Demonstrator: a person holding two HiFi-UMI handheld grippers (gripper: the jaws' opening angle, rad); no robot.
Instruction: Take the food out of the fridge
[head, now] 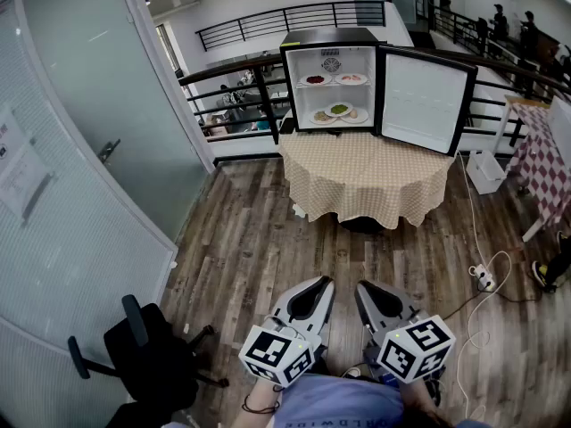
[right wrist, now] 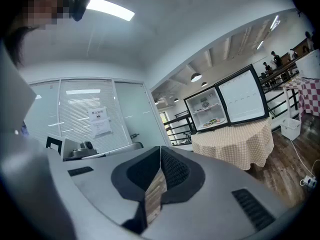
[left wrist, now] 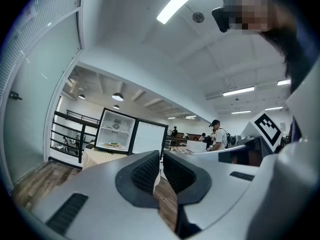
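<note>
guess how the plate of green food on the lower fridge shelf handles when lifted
The plate of green food looks shallow and stiff, likely smooth-rimmed, so it may slip in a grip. Its food lies open and could slide if tilted. The neighbouring plates sit close, so pulling may nudge them.

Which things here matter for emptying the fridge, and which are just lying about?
For the job: open fridge; upper-shelf plates; lower-shelf plates; left tongs and right tongs, both shut, empty.
Lying about: office chair; power strip; white container; red-checked table.
</note>
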